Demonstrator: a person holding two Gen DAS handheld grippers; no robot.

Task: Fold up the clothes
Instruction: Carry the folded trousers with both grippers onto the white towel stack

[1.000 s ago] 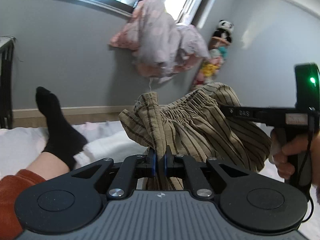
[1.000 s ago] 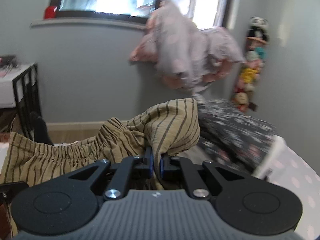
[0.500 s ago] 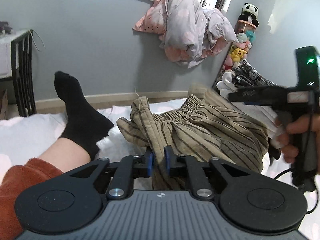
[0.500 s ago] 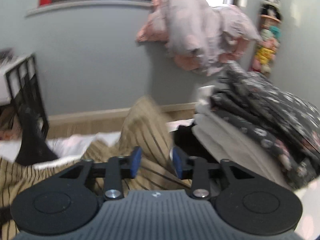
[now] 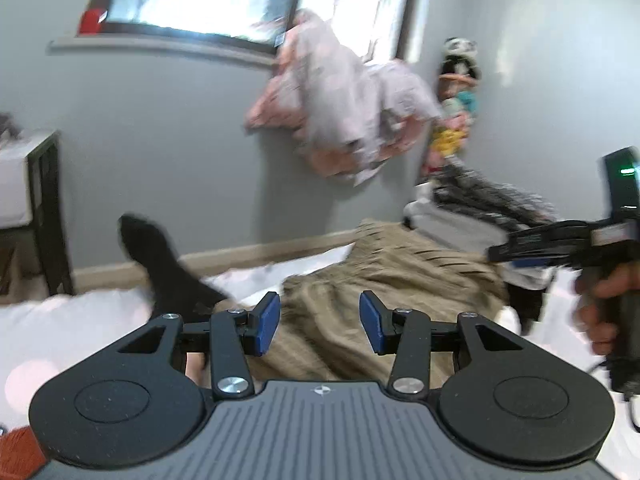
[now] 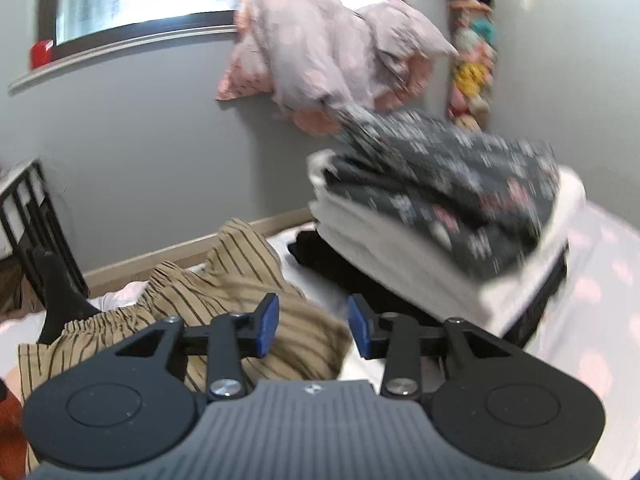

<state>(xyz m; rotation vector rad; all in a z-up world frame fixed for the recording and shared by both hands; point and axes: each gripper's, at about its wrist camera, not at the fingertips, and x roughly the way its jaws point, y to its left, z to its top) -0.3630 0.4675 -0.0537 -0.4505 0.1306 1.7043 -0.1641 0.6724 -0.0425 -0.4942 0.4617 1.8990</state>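
The tan striped garment lies crumpled on the white bed, in front of my left gripper, which is open and empty just above it. In the right wrist view the same garment lies to the lower left, partly under my right gripper, which is open and empty. The right gripper also shows in the left wrist view, held at the right above the garment's far edge.
A stack of folded clothes, dark floral piece on top, stands on the bed at the right. A leg in a black sock lies at the left. Pink bedding hangs from the window sill. A black chair stands at far left.
Both grippers let go of the striped garment and opened. The garment dropped from the air onto the bed. The right gripper opened first, then the left.
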